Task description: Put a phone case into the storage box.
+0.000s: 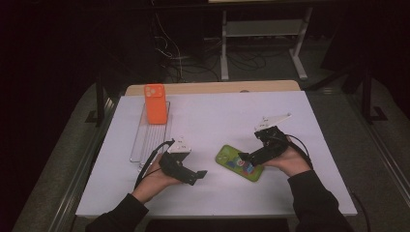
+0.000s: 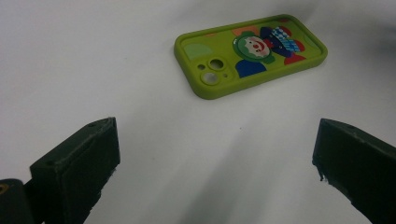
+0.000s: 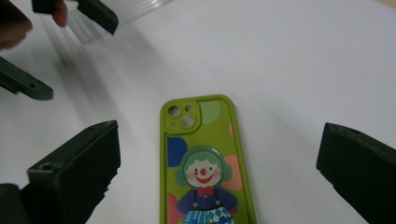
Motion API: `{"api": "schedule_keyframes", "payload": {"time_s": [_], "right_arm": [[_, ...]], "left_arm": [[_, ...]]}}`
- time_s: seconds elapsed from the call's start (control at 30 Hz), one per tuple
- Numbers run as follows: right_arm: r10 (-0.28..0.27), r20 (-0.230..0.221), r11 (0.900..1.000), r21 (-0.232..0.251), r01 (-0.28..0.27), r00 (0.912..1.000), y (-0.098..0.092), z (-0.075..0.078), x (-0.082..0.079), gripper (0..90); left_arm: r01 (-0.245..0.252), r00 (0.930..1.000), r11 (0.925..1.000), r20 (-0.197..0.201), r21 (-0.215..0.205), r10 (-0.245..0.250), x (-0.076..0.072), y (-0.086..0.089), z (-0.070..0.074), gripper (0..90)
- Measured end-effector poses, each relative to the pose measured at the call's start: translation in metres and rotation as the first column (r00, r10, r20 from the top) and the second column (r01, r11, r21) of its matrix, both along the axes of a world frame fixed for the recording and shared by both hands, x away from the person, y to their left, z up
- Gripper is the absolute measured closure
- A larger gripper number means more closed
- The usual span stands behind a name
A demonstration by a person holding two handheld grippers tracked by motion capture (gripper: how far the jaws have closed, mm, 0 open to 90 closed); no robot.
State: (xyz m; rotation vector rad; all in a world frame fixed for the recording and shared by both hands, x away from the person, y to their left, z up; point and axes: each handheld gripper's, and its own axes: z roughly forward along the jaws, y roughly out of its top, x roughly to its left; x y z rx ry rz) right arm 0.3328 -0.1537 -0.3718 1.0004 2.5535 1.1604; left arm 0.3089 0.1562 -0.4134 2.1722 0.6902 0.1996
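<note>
The right gripper hangs low over the green clown phone case, jaws spread wide and holding nothing. In the right gripper view the case lies flat between the two jaws, camera cut-outs toward twelve o'clock, its long sides well clear of either jaw. The left gripper sits at about nine o'clock from the case, also spread and empty; in its own view the case lies ahead toward one o'clock, apart from both jaws.

The case lies flat on the white table, so little edge stands up for the jaws to catch. If the right gripper closes from this height, I judge that the jaws may ride over the rounded rim and skid the case along the smooth top instead of pinching it. A grip at one end only could let the soft shell twist or droop. The two grippers are near each other, so both reaching in at once could knock jaws together.

Toward ten o'clock from the left gripper a clear slotted rack stands near the table's left edge. An orange phone case stands upright in its far end, camera cut-out at the top; the nearer slots look empty. A careless swing toward the rack could tip that orange case.
</note>
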Motion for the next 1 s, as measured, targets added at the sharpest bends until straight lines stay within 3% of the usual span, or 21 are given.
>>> {"api": "schedule_keyframes", "payload": {"time_s": [0.23, 0.3, 0.63, 0.73, 1.0], "right_arm": [[0.010, -0.022, 0.995, -0.102, -0.012, 0.9997, 0.009, -0.013, 0.002, 0.0], [0.012, -0.035, 0.993, -0.116, -0.016, 0.9993, 0.011, -0.017, 0.002, 0.0], [0.046, -0.076, 0.983, -0.174, -0.059, 0.9960, 0.015, -0.034, 0.003, 1.6], [0.057, -0.094, 0.977, -0.197, -0.075, 0.9940, 0.017, -0.039, 0.003, 1.8], [0.081, -0.115, 0.961, -0.255, -0.108, 0.9900, 0.022, -0.051, 0.002, 4.5]], "left_arm": [[-0.001, 1.0000, 1.0000, -0.002, 0.001, 0.001, 0.000, 0.000, 0.000, 0.5], [0.010, 0.9999, 0.9998, 0.004, 0.017, -0.011, 0.001, 0.001, 0.000, 0.5], [0.001, 1.0000, 0.9999, -0.007, 0.012, -0.001, 0.000, 0.001, 0.000, 0.5], [-0.006, 0.9999, 1.0000, -0.010, -0.003, 0.006, -0.001, -0.001, 0.000, 0.5], [-0.001, 1.0000, 0.9999, -0.006, 0.010, 0.001, -0.001, 0.000, 0.000, 0.5]]}}
